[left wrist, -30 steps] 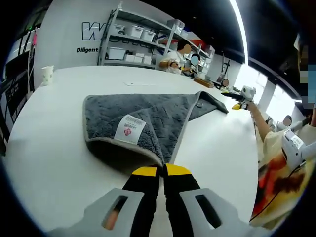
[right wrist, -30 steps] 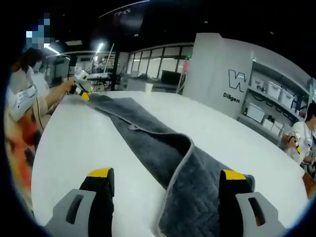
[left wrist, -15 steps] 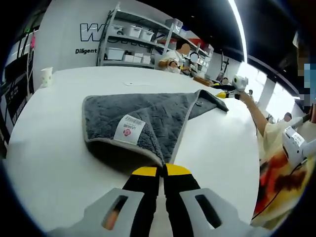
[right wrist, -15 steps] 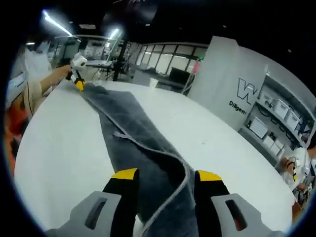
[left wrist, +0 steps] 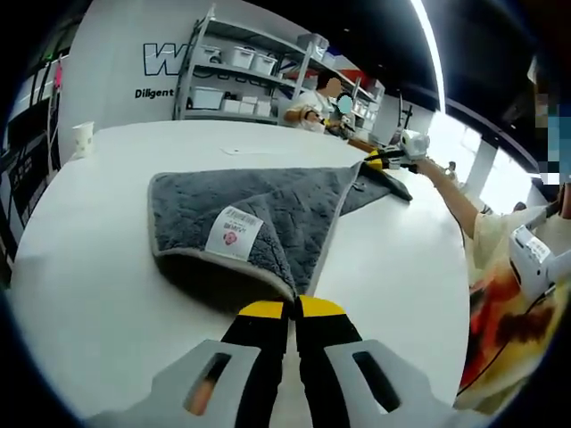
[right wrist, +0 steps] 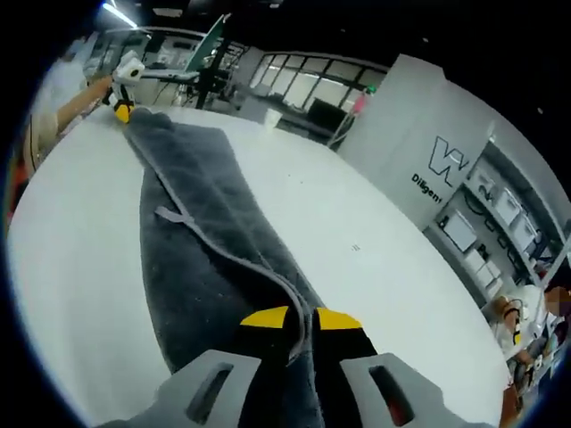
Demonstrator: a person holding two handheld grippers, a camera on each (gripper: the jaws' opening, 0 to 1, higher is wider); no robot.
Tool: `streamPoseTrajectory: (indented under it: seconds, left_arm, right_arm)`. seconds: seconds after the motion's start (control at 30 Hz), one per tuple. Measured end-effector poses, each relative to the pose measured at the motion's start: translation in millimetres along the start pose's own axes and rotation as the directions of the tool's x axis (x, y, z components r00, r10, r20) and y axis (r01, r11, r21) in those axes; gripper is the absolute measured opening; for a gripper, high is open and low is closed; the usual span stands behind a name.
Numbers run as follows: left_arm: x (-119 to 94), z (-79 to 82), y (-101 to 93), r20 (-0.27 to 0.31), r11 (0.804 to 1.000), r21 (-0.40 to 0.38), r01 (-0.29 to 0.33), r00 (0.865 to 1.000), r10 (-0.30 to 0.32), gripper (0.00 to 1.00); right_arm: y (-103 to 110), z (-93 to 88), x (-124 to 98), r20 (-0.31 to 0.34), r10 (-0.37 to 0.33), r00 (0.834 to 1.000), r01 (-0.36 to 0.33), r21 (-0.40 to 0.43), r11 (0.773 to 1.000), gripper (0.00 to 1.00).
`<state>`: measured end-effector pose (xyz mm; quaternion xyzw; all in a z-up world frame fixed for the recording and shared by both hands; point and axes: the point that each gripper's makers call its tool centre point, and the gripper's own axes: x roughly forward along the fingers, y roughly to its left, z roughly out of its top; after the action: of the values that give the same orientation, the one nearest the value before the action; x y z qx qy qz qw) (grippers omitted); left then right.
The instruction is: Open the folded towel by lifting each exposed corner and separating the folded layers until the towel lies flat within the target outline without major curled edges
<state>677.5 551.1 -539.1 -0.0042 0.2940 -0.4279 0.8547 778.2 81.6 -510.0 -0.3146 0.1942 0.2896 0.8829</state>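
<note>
Broad white table (left wrist: 107, 259) under a dark ceiling with a long light strip (left wrist: 430, 45). Behind it a white wall (left wrist: 125, 53) with dark lettering (partly cut off) – metal shelving (left wrist: 241, 76) stacked with white bins. Paper cup (left wrist: 85, 135) near the table's far edge – bright windows (right wrist: 303, 89) beyond.

Your left gripper (left wrist: 293, 308) covers the towel (left wrist: 268, 209) corner it pinches, so you cannot see how much cloth sits between the fingers (left wrist: 264, 309). The lifted flap hides the desk (left wrist: 98, 267) beneath it. The printing on the white label (left wrist: 235, 234) is too small to read. In the right gripper view, your right gripper (right wrist: 301, 318) covers the grey edge where it bites, and the towel's near end runs out of sight behind the gripper body. The far corner is a small blur under the yellow tips.
</note>
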Motion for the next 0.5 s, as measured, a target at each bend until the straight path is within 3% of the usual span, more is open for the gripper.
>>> streamPoseTrajectory:
  seconds: [0.23, 0.5]
  left_arm:
    - [0.3, -0.2, -0.4, 0.001, 1.000, 0.003, 0.001, 1.000, -0.001, 0.03]
    - [-2.0, 3.2, -0.5, 0.017, 1.000, -0.003, 0.002, 1.000, -0.002, 0.03]
  right_arm:
    - [5.4, -3.9, 1.3, -0.013, 0.014, 1.000, -0.014, -0.005, 1.000, 0.00]
    - [11.1, -0.7, -19.0, 0.039, 0.020, 0.999, -0.021, 0.025, 0.999, 0.00]
